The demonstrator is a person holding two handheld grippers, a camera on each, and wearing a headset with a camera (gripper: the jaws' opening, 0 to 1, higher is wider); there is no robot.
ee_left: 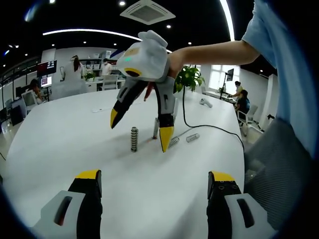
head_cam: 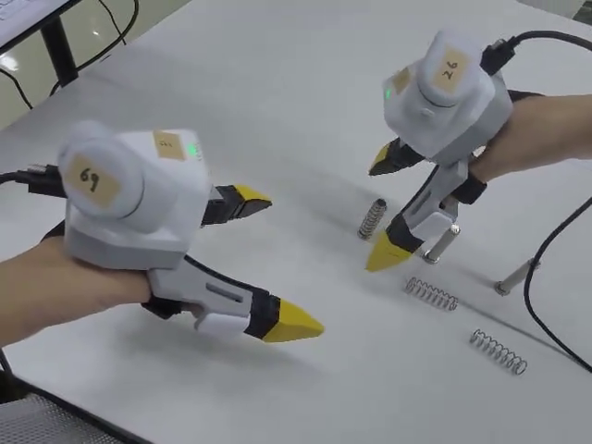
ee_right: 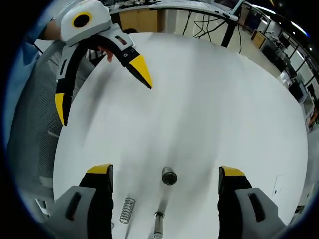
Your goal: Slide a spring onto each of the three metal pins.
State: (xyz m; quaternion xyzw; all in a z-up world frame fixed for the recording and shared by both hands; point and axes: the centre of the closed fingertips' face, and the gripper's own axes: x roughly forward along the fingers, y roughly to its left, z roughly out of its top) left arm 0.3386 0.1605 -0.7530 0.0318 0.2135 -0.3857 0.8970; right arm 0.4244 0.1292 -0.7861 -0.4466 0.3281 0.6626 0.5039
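Head view: white table (head_cam: pixel 277 74) runs under everything. Left gripper (head_cam: pixel 277 261), white body with black jaws and yellow tips, sits at 8 o'clock of frame. Its jaws are spread wide with nothing between them. Right gripper (head_cam: pixel 380 213), same build, sits at 2 o'clock, pointing down at the table. Its jaws are also wide apart and hold nothing.

The right gripper straddles the sprung pin (head_cam: pixel 372 218), a short upright metal pin already wearing a coiled steel spring, with no contact that I can make out. Right gripper view has this sprung pin (ee_right: pixel 169 176) end-on at 6 o'clock, between that gripper's own jaws. Left gripper view puts it (ee_left: pixel 134 139) between the right gripper's tips.

Second pin (head_cam: pixel 442 245), bare metal, is at 3 o'clock of the right gripper's lower tip and partly hidden by the gripper body. Can't tell if it stands or leans. Third pin (head_cam: pixel 515 276), bare metal, lies flat further out toward 4 o'clock.

Near spring (head_cam: pixel 430 293), a loose steel coil, lies flat at 5 o'clock of the right gripper. Far spring (head_cam: pixel 498 351), same kind, lies flat beyond it, apart.

Progress, as judged: one of three pins is done. Two bare pins and two loose springs are left, and neither is picked up yet.
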